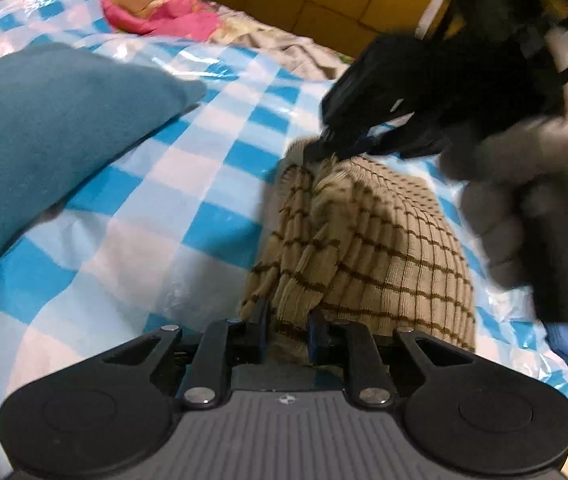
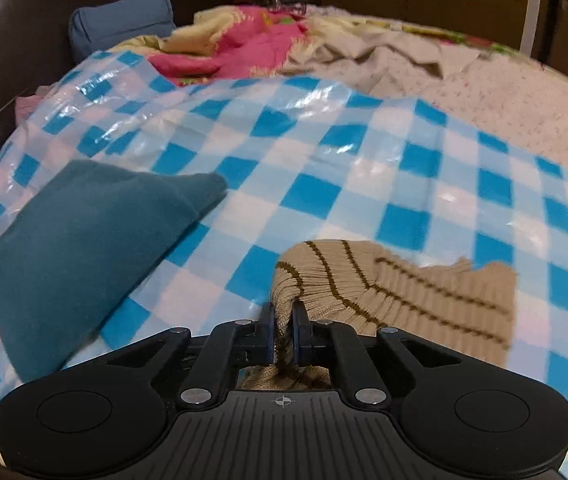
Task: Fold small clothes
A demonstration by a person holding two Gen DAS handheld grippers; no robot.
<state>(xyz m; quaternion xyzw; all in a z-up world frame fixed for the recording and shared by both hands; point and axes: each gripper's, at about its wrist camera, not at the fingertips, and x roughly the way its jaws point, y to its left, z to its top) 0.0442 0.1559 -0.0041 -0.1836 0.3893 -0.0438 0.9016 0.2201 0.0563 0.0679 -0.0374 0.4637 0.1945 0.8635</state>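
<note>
Teal folded cloth [image 2: 84,248] lies at the left on the blue-checked plastic sheet [image 2: 323,152], well apart from the work. Right of centre, the beige striped knit garment [image 1: 363,248] is bunched and partly raised off the sheet between both tools.

Risk, as a judgement: each grip takes only a small gather of ribbed knit; pulling the two ends apart could slip an edge free or skew the fold, and the slick sheet may shift underneath.

Left gripper [image 1: 287,334]: jaws narrowly parted, pads pressing the garment's near edge.

Right gripper [image 2: 284,338]: jaws almost closed, pinching a thin fold at the garment's far-left corner; a grey-gloved hand [image 1: 531,216] carries it.
</note>
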